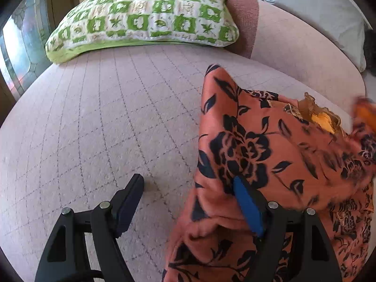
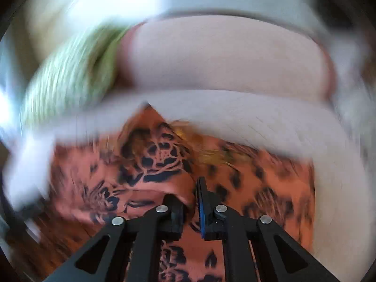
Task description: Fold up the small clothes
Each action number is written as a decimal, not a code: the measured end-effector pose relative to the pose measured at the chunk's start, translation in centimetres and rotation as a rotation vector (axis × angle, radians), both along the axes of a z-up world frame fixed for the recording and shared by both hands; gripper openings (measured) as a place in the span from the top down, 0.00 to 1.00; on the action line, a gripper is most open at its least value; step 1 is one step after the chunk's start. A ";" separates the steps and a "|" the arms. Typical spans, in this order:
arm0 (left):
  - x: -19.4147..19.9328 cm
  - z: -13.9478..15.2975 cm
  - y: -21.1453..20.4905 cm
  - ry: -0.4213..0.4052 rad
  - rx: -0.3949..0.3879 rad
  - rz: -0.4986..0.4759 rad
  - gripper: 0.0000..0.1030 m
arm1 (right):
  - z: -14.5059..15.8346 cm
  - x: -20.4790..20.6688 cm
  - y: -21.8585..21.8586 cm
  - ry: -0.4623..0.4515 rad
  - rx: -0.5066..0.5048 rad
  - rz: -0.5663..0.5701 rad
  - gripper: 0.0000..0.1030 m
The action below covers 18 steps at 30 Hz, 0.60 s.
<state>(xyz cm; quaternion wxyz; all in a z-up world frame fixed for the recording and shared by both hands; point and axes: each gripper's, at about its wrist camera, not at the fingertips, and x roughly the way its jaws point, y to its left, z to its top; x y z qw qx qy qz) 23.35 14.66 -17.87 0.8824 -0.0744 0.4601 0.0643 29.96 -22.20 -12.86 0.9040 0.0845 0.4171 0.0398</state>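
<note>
Orange floral garment [image 1: 270, 155] bunched on pink sofa seat [image 1: 105, 117]. L gripper [image 1: 188, 202] jaws wide apart, nothing held. R gripper [image 2: 191, 202] pinches a fabric fold, view blurry. Risk: one-sided pull drags cloth into a crooked fold.

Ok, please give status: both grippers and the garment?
Left gripper open, garment draped on one finger. Right gripper shut on garment, view blurred. Green pillow far back, not obstructing.

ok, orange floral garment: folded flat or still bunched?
Bunched, not folded. The orange black-flowered garment stands in peaks and creases on the pink quilted bed cover, with the right gripper pinching a fold.
</note>
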 end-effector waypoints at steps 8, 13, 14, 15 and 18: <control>0.4 1.5 0.4 0.004 -0.011 -0.002 0.23 | -4.4 -3.4 -6.5 0.107 0.259 -0.123 0.27; 1.5 1.4 0.9 0.000 -0.055 0.000 0.23 | -5.1 -0.5 -7.9 0.141 0.294 -0.149 0.27; 1.8 1.0 0.9 0.020 -0.065 -0.004 0.30 | -6.1 0.1 -8.2 0.192 0.302 -0.165 0.30; 1.9 0.8 0.7 0.024 -0.046 -0.010 0.36 | -6.3 0.4 -7.8 0.209 0.316 -0.168 0.36; 2.2 2.0 -0.3 0.005 -0.059 -0.086 0.90 | -5.5 -0.2 -7.9 0.203 0.300 -0.119 0.92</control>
